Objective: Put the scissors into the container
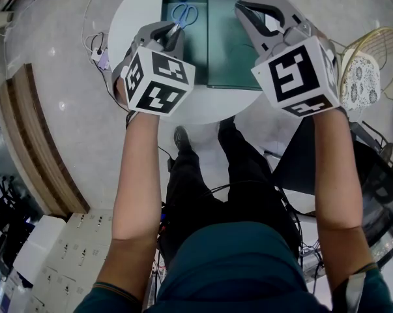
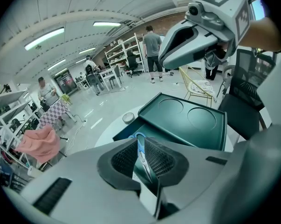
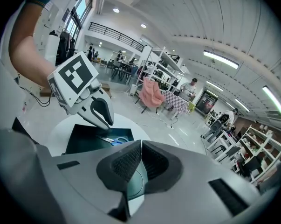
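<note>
A dark green container (image 1: 195, 54) lies on a round white table (image 1: 134, 12), and its lid (image 1: 230, 51) lies flat beside it on the right. Blue-handled scissors (image 1: 185, 13) rest in the container's far end, their blades pointing at my left gripper (image 1: 174, 32). That gripper is shut on the scissors; in the left gripper view the blade (image 2: 141, 148) runs through the narrow gap between the pads. My right gripper (image 1: 246, 6) hovers over the lid, shut and holding nothing. In the right gripper view the scissors (image 3: 116, 140) lie low in the container (image 3: 84, 136) under the left gripper (image 3: 107, 123).
A roll of tape (image 2: 128, 118) sits at the table's far edge. A gold wire chair (image 1: 362, 70) and a black chair (image 1: 372, 175) stand to the right. Cables and a power strip (image 1: 100, 57) lie on the floor at left, near a wooden bench (image 1: 33, 142).
</note>
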A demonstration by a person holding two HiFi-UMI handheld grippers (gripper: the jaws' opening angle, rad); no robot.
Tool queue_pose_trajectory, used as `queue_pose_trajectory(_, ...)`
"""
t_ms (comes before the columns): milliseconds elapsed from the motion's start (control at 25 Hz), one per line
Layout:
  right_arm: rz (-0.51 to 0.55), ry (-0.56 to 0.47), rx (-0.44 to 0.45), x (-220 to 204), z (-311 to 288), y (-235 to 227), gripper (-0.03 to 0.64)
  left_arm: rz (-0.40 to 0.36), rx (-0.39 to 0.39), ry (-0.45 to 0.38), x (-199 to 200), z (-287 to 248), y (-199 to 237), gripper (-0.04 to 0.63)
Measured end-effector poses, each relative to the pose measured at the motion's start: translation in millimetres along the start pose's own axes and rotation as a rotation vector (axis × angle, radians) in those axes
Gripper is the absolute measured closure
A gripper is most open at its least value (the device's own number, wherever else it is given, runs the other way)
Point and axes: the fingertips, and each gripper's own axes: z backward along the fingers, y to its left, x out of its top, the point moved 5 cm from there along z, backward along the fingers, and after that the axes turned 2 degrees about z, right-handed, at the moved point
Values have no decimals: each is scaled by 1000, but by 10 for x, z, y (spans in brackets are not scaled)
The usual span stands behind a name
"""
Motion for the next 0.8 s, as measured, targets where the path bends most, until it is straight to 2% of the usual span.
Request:
queue_pose_trajectory(280, 14, -19, -17, 154, 48, -52, 580, -23, 21, -19, 72, 189, 131, 543)
queue_pose_trajectory(800, 61, -74, -93, 1053, 603, -170, 580, -86, 67, -124, 457, 1330, 484, 545)
